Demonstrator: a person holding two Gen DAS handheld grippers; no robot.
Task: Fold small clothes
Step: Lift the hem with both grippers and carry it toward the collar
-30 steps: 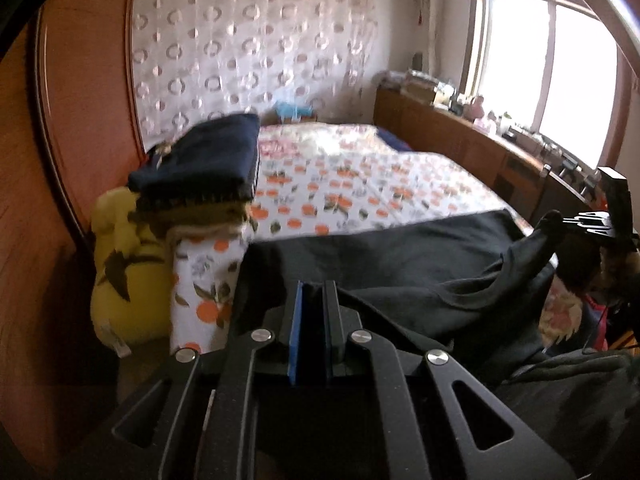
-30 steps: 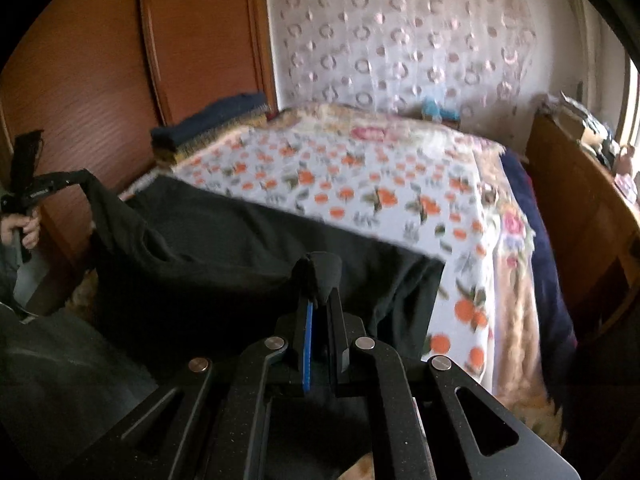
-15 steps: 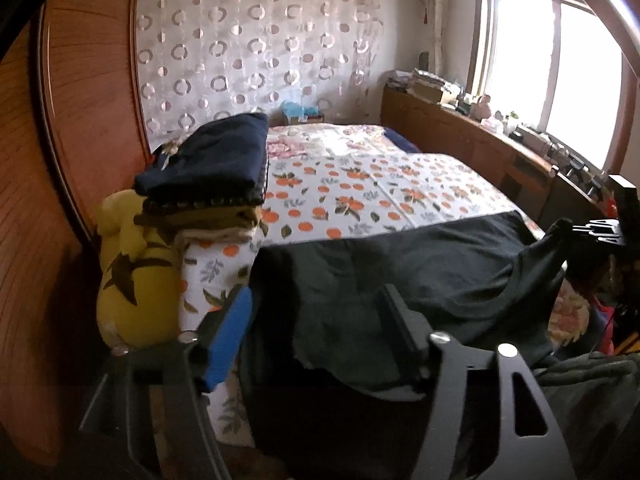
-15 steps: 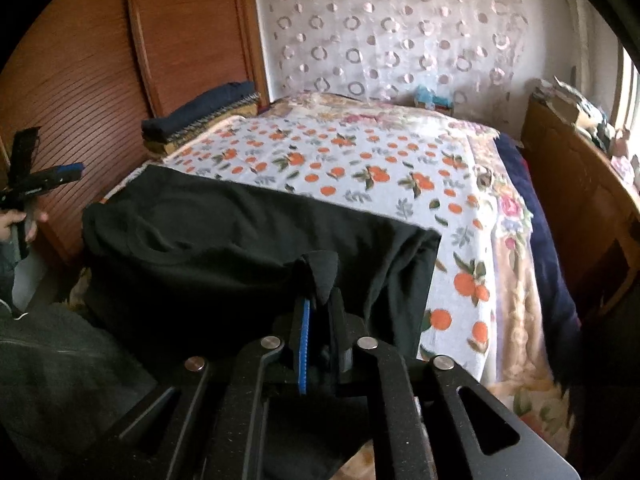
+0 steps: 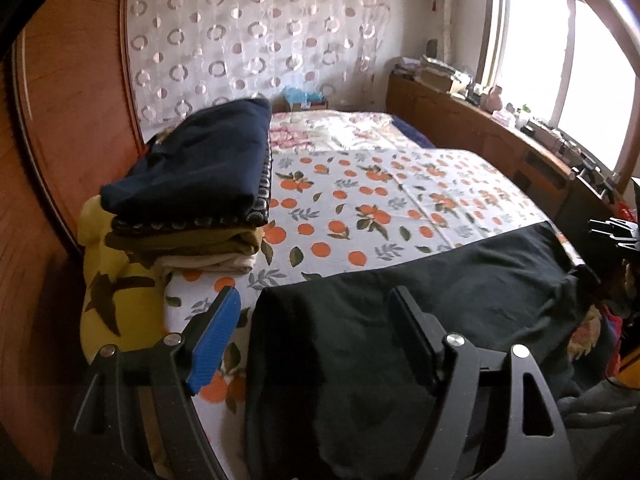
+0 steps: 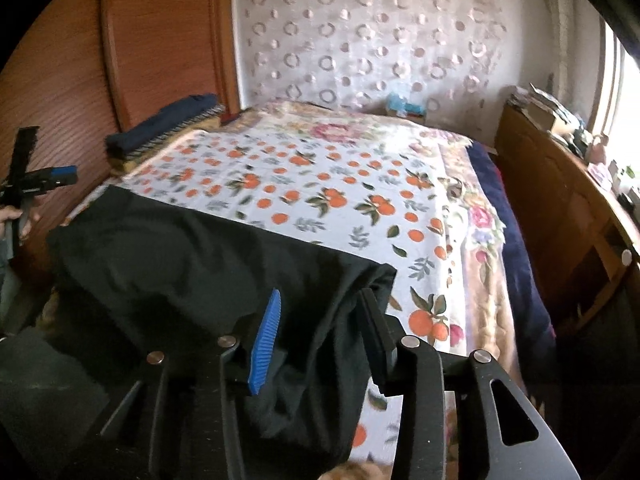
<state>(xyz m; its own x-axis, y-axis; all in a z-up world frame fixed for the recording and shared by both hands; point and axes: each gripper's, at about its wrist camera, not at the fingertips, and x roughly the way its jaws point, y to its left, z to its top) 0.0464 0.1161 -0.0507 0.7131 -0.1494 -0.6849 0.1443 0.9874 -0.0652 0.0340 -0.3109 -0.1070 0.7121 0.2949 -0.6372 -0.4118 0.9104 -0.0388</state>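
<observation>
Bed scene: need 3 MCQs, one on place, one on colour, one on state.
1. Where is the folded stack?
A. on the bed's left edge, by the wooden panel
B. on the sideboard under the window
C. on the black garment

2. What colour is the stack's top piece?
A. red
B. navy
C. white

3. How is the black garment now?
A. hanging in the air from both grippers
B. rolled into a ball
C. lying spread on the bed's near end

Answers:
1 A, it sits beside the panel.
2 B, dark blue cloth on top.
3 C, it lies flat; left gripper and right gripper are opening, pads off it.
</observation>
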